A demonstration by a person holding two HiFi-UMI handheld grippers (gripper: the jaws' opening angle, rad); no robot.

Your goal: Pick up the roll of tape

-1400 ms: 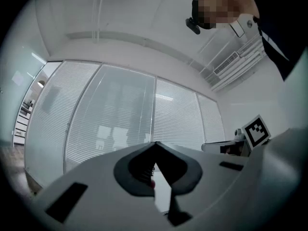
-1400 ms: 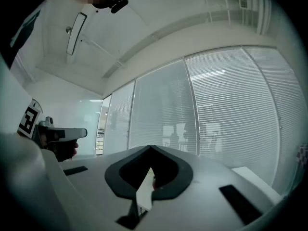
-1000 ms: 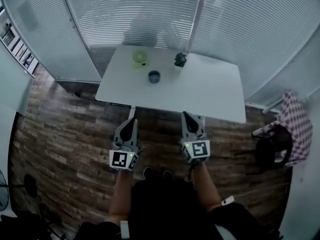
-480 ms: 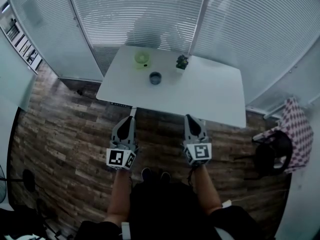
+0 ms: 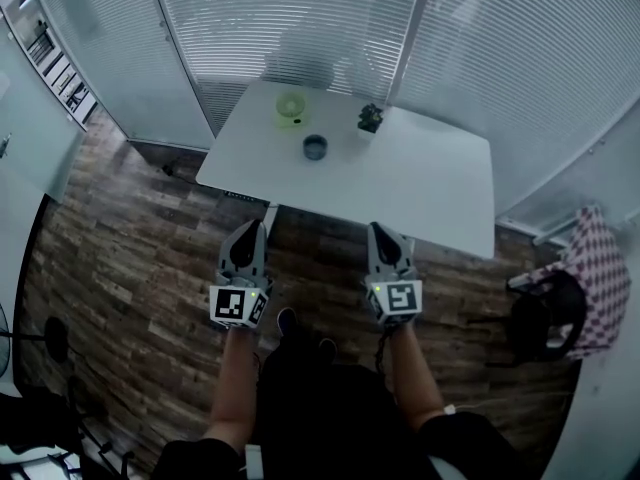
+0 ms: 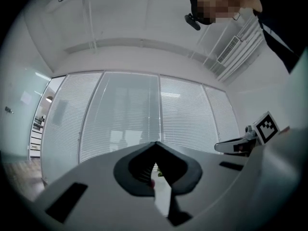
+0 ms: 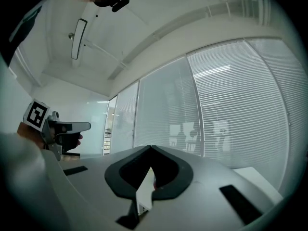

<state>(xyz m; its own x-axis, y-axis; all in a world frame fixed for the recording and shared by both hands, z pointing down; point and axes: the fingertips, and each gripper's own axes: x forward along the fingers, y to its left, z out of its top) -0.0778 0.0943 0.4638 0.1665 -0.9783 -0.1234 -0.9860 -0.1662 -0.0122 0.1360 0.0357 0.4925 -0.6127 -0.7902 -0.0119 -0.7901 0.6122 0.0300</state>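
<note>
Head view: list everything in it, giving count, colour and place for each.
table: one, white, ahead of the person, against the blinds
roll of tape: one, dark blue-grey, on the table's far left part
round object: one, yellow-green, on the table beyond the tape
small plant: one, dark green, on the table, right of the round object
checked cloth: one, pink and white, draped at the right edge
blinds: white slats, behind the table
floor: brown wood planks
left gripper: one, grey, shut, empty, short of the table
right gripper: one, grey, shut, empty, short of the table
</note>
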